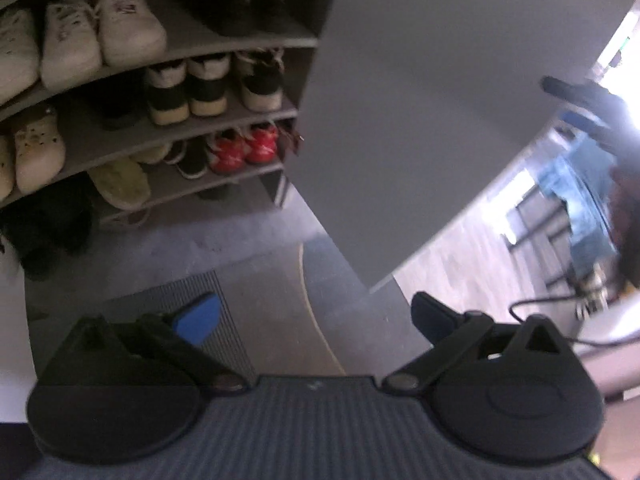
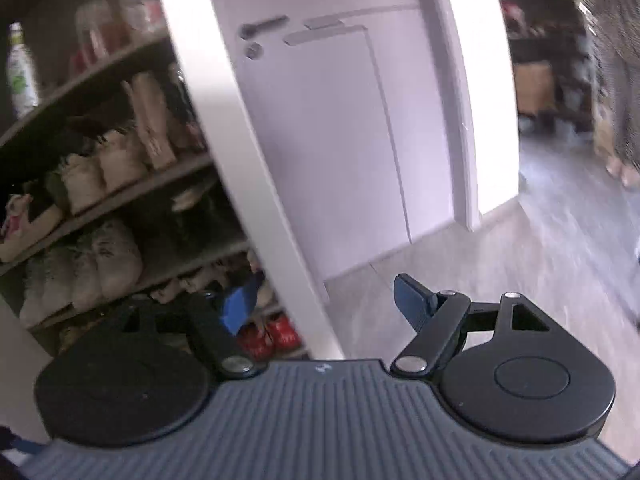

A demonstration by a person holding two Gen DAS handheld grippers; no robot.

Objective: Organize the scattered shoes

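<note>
Shoes fill the shelves of a grey rack (image 1: pixel 224 118), none in either tool's grasp. The left gripper (image 1: pixel 312 312) hangs above the floor with its blue-tipped fingers (image 1: pixel 198 316) spread wide and empty, tilted down toward a ribbed mat (image 1: pixel 188 292). The right gripper (image 2: pixel 324 304) is likewise wide apart with nothing between, pointed at a white panel (image 2: pixel 224 160) that cuts between it and the rack. Beyond that panel stands a pale door (image 2: pixel 328 128). On the rack, one pair of red shoes (image 1: pixel 244 150) sits on a low shelf, three dark-and-cream sneakers (image 1: pixel 212 84) above, three white sneakers (image 1: pixel 76 36) higher. A cable (image 1: pixel 536 304) trails at right.
</note>
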